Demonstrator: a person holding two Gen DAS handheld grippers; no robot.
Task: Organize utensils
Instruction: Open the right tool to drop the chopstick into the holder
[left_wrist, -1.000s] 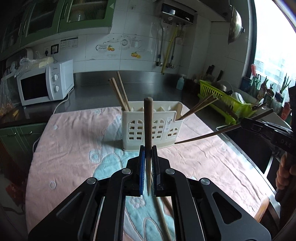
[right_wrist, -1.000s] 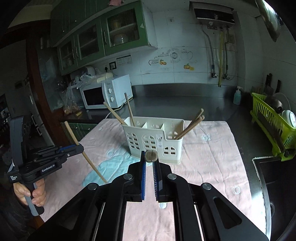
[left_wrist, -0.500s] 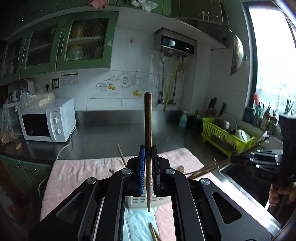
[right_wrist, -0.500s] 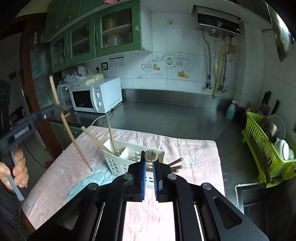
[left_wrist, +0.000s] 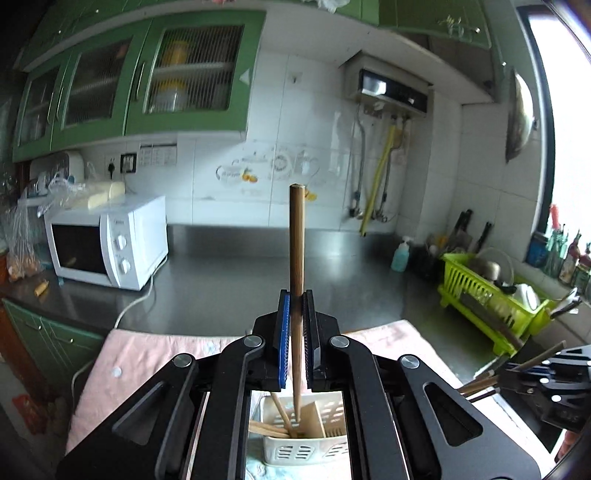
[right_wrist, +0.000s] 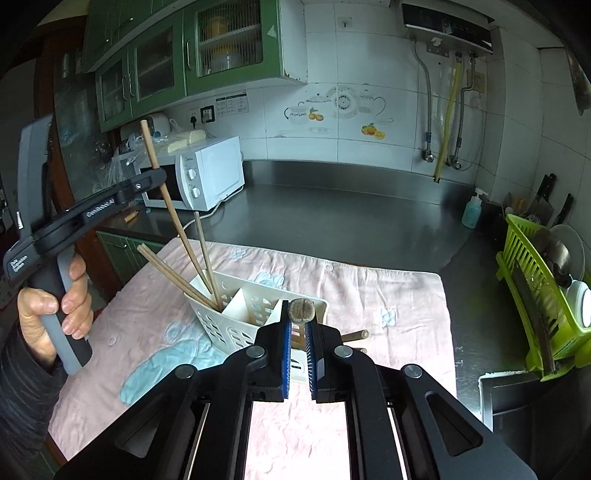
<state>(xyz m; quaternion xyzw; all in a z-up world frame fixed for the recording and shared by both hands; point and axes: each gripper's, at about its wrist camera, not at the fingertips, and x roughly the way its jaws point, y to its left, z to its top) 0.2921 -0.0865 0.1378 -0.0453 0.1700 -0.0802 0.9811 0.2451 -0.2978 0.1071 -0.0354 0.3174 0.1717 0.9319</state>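
Note:
My left gripper (left_wrist: 295, 306) is shut on a brown wooden chopstick (left_wrist: 296, 243), held upright with its lower tip inside the left compartment of the white slotted utensil holder (left_wrist: 314, 439). In the right wrist view the left gripper (right_wrist: 157, 177) holds that chopstick (right_wrist: 166, 192) slanting down into the holder (right_wrist: 240, 321), next to other chopsticks (right_wrist: 201, 240). My right gripper (right_wrist: 298, 321) is shut on the end of another chopstick (right_wrist: 301, 311), seen end-on. More chopsticks (right_wrist: 352, 335) poke out on the holder's right side.
The holder stands on a pink cloth (right_wrist: 388, 295) over a table. A white microwave (right_wrist: 207, 173) sits on the steel counter (right_wrist: 332, 214) behind. A green dish rack (right_wrist: 535, 295) and a soap bottle (right_wrist: 472, 208) are at the right.
My left gripper has swung its chopstick upright and lowered the tip into the holder's left compartment. My right gripper, still holding its chopstick, has come closer above the holder.

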